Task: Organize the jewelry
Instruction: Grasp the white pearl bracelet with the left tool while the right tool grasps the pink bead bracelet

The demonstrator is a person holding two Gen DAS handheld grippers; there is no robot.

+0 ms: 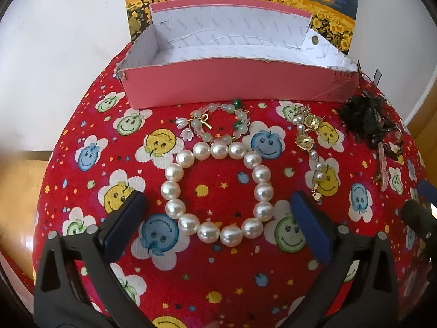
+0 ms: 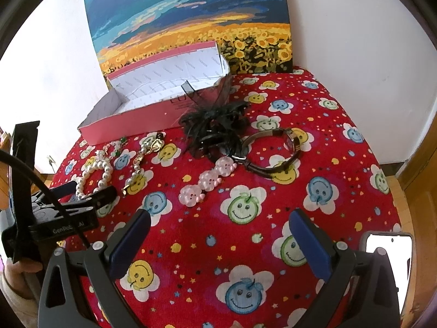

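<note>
Left wrist view first: the left gripper (image 1: 217,227) sits at the bottom of the frame with its jaws spread wide, one blue pad on each side of the pearl bracelet (image 1: 217,193), not touching it. That bracelet is a ring of big glossy white beads lying flat mid-frame on the red smiley-face cloth (image 1: 90,125). Just above it, touching or nearly so, is a smaller green and clear bead bracelet (image 1: 218,121) with a gold bow charm. To its right lies a gold and pearl chain piece (image 1: 310,147), then a black feather clip (image 1: 364,121) at the right edge. The pink cardboard box (image 1: 226,84) runs across the upper middle, open top, white lining, nothing visible inside, with partial lettering "LUM" on its right end. Cloth drops off at left and right, so open room is mostly bottom centre.

Right wrist view: "GenRob" something "AI" reads on the other tool at lower left. The right gripper (image 2: 220,243) is wide apart too, over bare cloth. Mid-frame sit a pink flower hair clip (image 2: 209,181) and a brown strap watch (image 2: 269,151), with a sunflower painting (image 2: 191,22) behind.
</note>
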